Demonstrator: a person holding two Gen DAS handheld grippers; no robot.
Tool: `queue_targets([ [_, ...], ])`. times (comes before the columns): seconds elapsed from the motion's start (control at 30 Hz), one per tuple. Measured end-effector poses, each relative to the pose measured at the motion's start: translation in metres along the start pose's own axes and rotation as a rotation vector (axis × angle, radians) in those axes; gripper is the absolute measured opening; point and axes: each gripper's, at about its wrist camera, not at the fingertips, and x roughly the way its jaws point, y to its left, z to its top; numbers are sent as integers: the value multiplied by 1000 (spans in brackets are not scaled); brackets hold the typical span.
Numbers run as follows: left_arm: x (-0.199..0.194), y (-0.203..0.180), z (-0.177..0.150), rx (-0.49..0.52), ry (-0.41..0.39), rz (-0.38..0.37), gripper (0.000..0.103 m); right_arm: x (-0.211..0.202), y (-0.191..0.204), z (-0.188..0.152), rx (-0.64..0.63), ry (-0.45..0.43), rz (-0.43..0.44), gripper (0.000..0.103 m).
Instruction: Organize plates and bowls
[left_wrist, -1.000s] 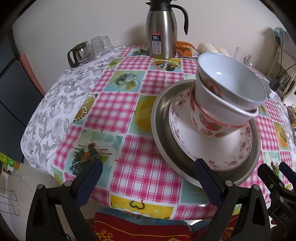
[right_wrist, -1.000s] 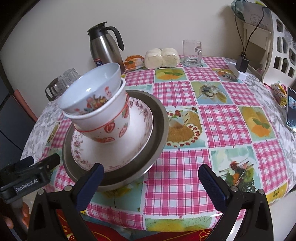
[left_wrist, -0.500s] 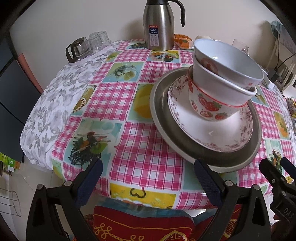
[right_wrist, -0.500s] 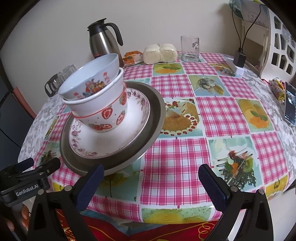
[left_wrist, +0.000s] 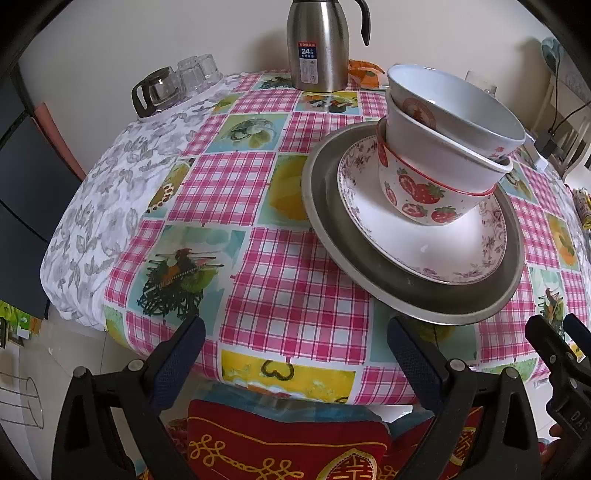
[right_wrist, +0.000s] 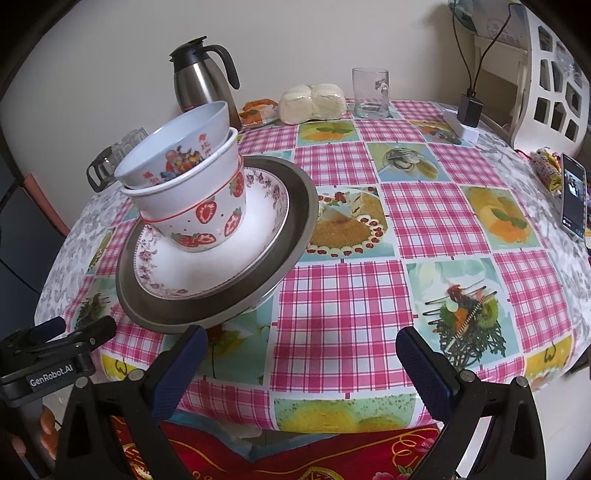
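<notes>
Stack looks done: metal plate (left_wrist: 369, 273) on the table (right_wrist: 369, 280), floral plate (left_wrist: 436, 243) in it, strawberry bowl (left_wrist: 417, 195) w/ pale bowl (left_wrist: 458, 110) nested on top, both tilted. Left gripper (left_wrist: 291, 354) wide, holding nothing; right gripper (right_wrist: 299, 354) same, both short of the table's near edge. My read: wrap-up, maybe a nudge to level the bowls. Thermos (right_wrist: 203, 85), glass mug (right_wrist: 370, 92), buns (right_wrist: 312, 101) sit at the back, phone (right_wrist: 573, 195) far right; nothing blocks.
</notes>
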Motion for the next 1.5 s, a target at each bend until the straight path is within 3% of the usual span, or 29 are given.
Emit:
queue_targets([
  [1.5,10,-3,5,11,41,-8,99,5,0,3,-19,5,-1,103],
])
